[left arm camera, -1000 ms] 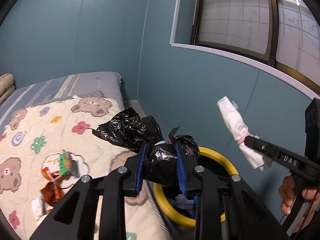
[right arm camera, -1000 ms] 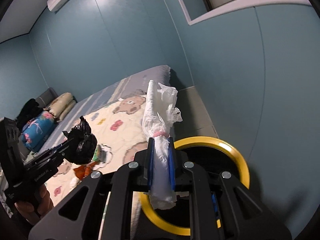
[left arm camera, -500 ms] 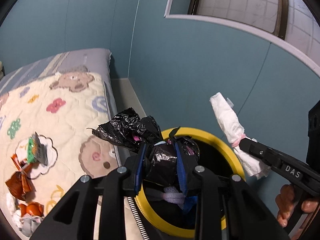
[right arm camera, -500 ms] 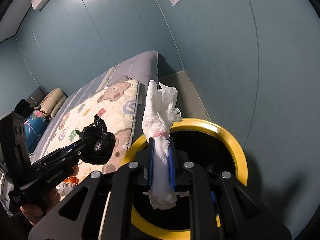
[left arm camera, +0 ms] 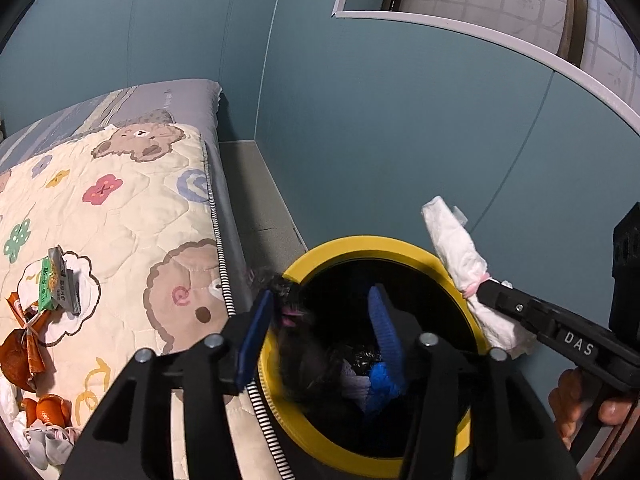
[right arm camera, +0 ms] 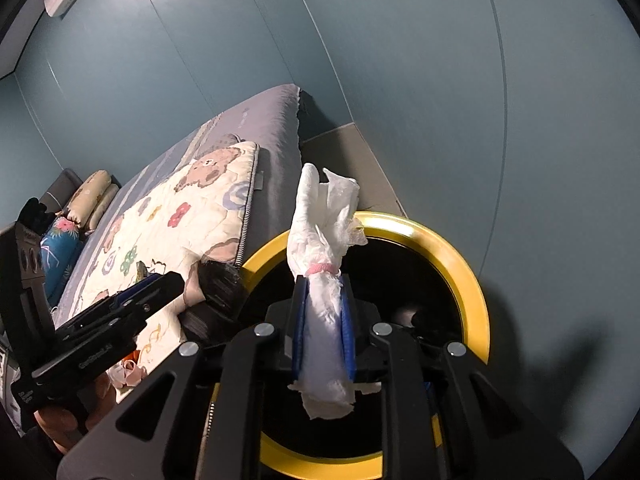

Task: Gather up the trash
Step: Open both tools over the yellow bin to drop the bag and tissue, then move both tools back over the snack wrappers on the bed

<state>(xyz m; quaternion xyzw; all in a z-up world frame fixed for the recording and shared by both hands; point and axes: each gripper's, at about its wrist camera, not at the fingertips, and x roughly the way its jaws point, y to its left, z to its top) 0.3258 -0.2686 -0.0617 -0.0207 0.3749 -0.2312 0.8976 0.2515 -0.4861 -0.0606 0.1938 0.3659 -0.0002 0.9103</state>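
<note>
A yellow-rimmed bin stands on the floor beside the bed; it also shows in the right wrist view. My left gripper is open over the bin mouth. The black plastic bag is blurred, falling past the left finger into the bin; in the right wrist view it is at the bin's left rim. My right gripper is shut on a white tissue bundle tied with a pink band, held over the bin. The bundle also shows in the left wrist view.
The bed with a bear-print quilt lies left of the bin. On it are a green wrapper, orange wrappers and crumpled white scraps. The teal wall is close behind the bin. Pillows lie at the bed's far end.
My left gripper has opened and let go of the black bag, which drops into the bin. Both grippers have moved closer over the bin.
</note>
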